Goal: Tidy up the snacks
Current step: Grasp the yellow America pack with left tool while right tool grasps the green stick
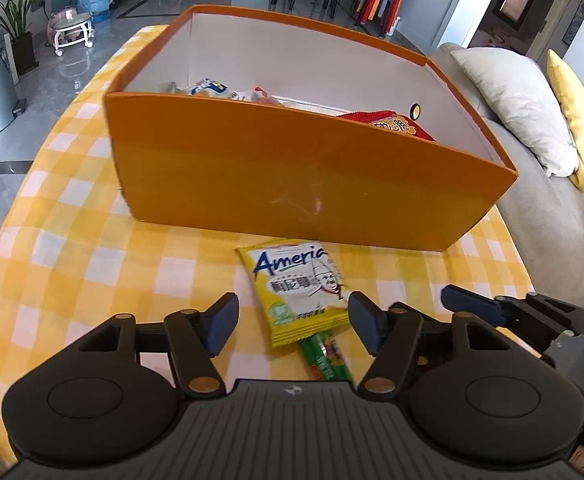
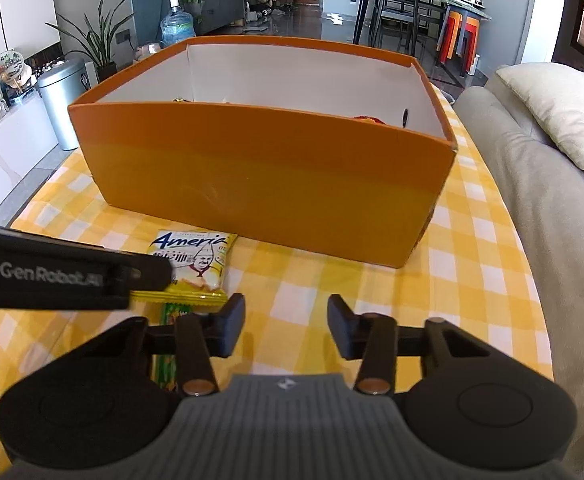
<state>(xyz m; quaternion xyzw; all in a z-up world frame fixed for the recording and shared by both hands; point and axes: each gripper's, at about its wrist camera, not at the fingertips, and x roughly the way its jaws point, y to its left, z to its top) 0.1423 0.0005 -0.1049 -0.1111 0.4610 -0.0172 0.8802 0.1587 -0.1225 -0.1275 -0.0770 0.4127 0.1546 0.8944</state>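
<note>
A flat yellow foil snack packet (image 1: 297,294) lies on the checked bench (image 1: 92,248) just before the open orange cardboard box (image 1: 292,184), between the left gripper (image 1: 292,322)'s parted fingers, seemingly ready for pickup; the right gripper (image 2: 286,326), fingers apart, holds nothing.

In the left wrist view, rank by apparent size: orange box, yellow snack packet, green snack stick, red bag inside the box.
1. orange box
2. yellow snack packet
3. red bag and green snack stick: both partly hidden, not rankable.

A metal bin (image 2: 62,100), a water jug (image 2: 177,26) and a plant (image 2: 96,42) stand on the floor; pillows (image 1: 507,100) lie on a sofa (image 2: 531,184).
</note>
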